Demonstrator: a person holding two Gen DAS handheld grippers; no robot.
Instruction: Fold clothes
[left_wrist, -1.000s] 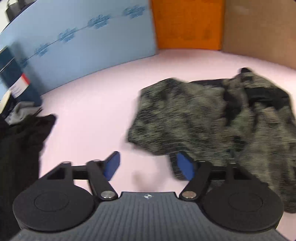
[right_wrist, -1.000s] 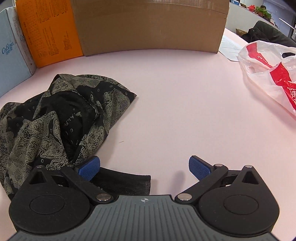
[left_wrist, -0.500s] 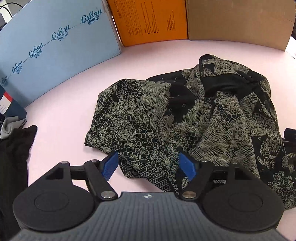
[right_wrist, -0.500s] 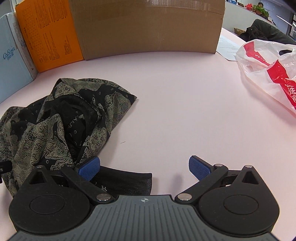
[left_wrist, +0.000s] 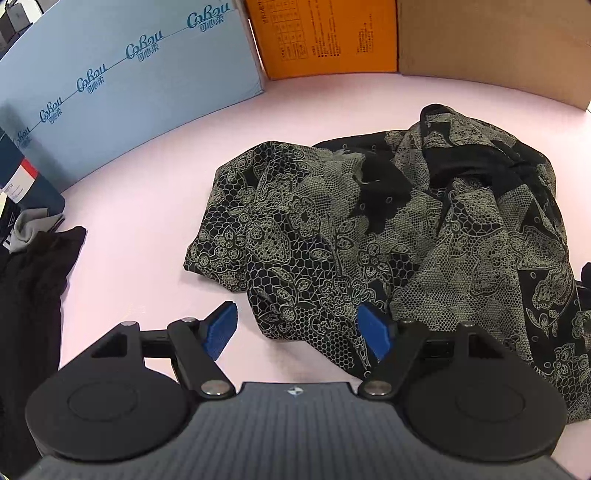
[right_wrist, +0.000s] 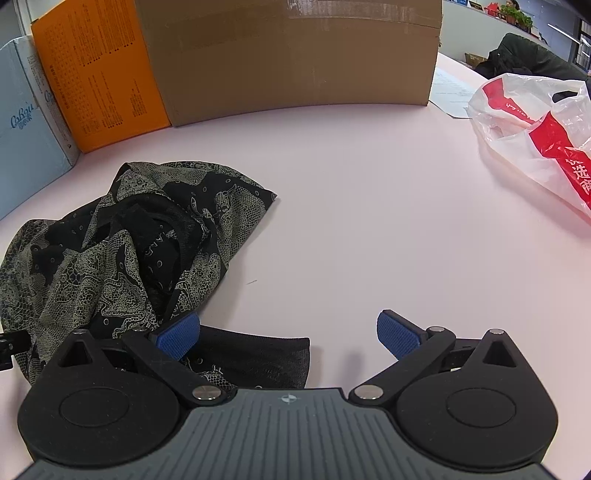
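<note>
We count one lace garment (left_wrist: 388, 236), crumpled on the pink table (left_wrist: 155, 206); two grippers, both spread and gripping nothing; three boxes behind the garment, blue (left_wrist: 122, 85), orange (left_wrist: 325, 33) and brown (right_wrist: 291, 55). Our left gripper (left_wrist: 297, 328) sits at the garment's near edge, cloth lying between its pads; our right gripper (right_wrist: 288, 334) sits at its right side, one pad over a dark hem. Left of the garment lies one black cloth (left_wrist: 29, 288); far right of it, one red-and-white bag (right_wrist: 539, 129). Nothing blocks the garment.
</note>
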